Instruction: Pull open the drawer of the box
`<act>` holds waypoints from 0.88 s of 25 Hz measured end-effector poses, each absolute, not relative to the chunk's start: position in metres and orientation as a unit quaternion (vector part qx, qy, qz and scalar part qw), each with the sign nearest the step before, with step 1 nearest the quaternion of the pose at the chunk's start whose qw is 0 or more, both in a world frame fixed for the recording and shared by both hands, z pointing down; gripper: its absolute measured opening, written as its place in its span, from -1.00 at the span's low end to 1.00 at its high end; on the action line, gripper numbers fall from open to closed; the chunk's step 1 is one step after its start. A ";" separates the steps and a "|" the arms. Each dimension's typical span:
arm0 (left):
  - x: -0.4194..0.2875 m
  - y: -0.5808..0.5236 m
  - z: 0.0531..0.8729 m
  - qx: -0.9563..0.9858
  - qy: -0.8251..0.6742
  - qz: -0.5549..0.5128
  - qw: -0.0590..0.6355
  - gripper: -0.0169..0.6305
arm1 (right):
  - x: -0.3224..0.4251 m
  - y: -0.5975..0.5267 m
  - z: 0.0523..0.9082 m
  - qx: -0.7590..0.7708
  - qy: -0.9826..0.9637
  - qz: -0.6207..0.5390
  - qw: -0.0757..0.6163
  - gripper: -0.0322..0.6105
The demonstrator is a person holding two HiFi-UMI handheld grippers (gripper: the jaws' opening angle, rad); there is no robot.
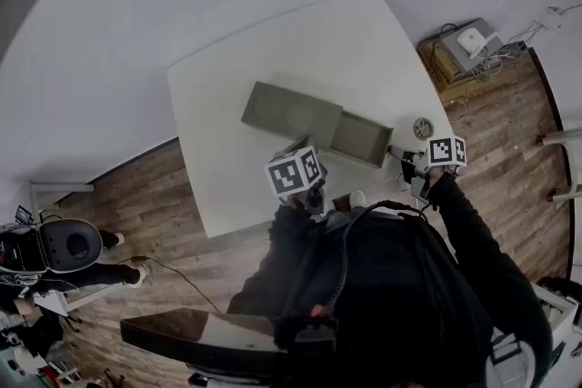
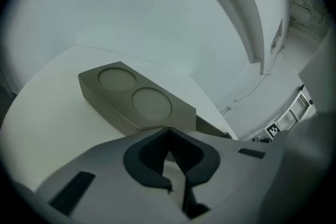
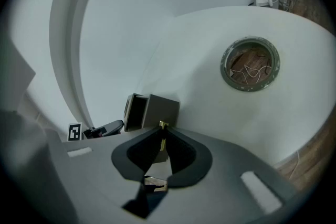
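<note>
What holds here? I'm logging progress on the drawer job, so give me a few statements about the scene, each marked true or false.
1. The drawer stands slid out of the box. True.
2. The left gripper is clamped on the box. False: its jaws are together on nothing, short of the box.
3. The box's top has two round recesses. True.
4. The right gripper is wide open. False: its jaws are closed on what looks like a small brass-coloured pull at the drawer's front.
5. The box covers the cable hole in the table. False: the hole lies bare, apart from the box.
</note>
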State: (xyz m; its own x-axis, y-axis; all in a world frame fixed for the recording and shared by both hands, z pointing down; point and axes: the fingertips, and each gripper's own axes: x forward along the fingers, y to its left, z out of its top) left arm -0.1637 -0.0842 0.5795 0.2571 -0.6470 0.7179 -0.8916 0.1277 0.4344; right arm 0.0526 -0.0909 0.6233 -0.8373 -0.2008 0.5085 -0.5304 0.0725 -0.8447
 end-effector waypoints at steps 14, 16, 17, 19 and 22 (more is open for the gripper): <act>-0.163 -0.085 0.580 0.647 -0.596 0.131 0.457 -0.96 | 0.067 -0.088 0.625 0.263 -0.716 0.633 0.134 -0.81; -0.162 -0.084 0.579 0.647 -0.596 0.134 0.456 -0.96 | 0.068 -0.087 0.625 0.263 -0.716 0.633 0.132 -0.81; -0.163 -0.084 0.579 0.647 -0.596 0.134 0.457 -0.96 | 0.067 -0.087 0.625 0.263 -0.716 0.633 0.132 -0.81; -0.163 -0.085 0.578 0.646 -0.596 0.134 0.457 -0.96 | 0.067 -0.088 0.624 0.263 -0.716 0.632 0.133 -0.81; -0.162 -0.085 0.578 0.646 -0.596 0.134 0.458 -0.96 | 0.068 -0.088 0.624 0.262 -0.716 0.632 0.136 -0.81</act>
State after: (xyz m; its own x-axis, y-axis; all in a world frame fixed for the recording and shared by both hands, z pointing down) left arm -0.1620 -0.0846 0.5784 0.2543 -0.6470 0.7188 -0.8921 0.1301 0.4327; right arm 0.0679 -0.0882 0.6241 -0.8256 -0.2042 0.5260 -0.5472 0.0628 -0.8346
